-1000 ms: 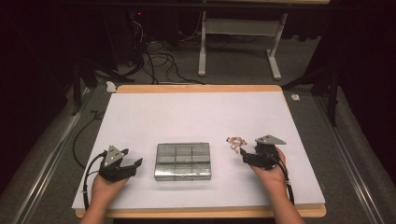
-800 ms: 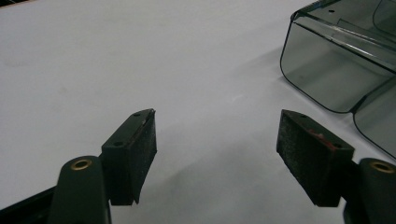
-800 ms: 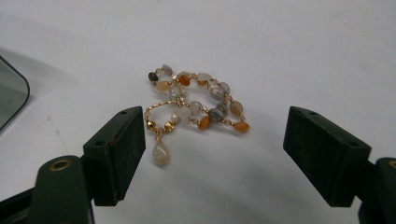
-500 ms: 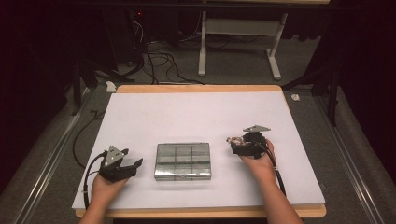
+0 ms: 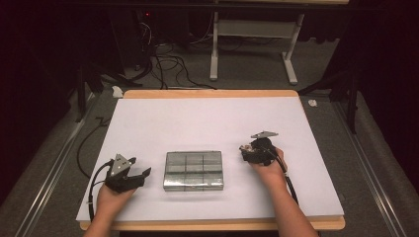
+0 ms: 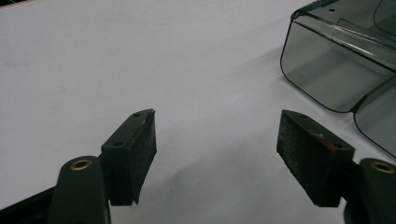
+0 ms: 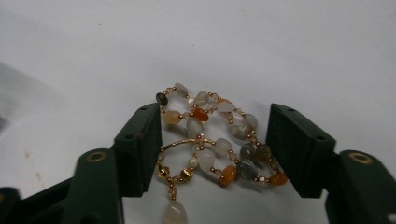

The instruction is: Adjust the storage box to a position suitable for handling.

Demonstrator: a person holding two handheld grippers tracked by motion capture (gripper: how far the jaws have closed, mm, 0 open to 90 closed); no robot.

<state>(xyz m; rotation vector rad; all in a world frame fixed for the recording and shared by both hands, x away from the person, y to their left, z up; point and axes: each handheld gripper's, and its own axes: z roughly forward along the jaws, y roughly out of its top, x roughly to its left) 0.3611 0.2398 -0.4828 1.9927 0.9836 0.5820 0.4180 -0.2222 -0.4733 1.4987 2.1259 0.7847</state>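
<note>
1. The left gripper [image 5: 143,174] is held near the front left corner of the table [image 5: 207,118], pointing right toward the box. Its jaws are spread wide with nothing between them; bare white surface is seen in the gap in the left gripper view.
2. A clear compartmented box [image 5: 193,170] is placed near the middle of the front edge, its long axis parallel to that edge. It lies between the two grippers, apart from both.
3. The beaded bracelet [image 7: 215,135] is bunched in loose loops on the surface, right of the box, toward the front right part. No single heading can be read; a pale drop bead [image 7: 175,213] trails toward the camera.
4. The right gripper [image 7: 215,154] is set around the bracelet. Its jaws have just been closing, at a middling width, with the beads between the pads. Whether the pads already press on the beads cannot be told.
</note>
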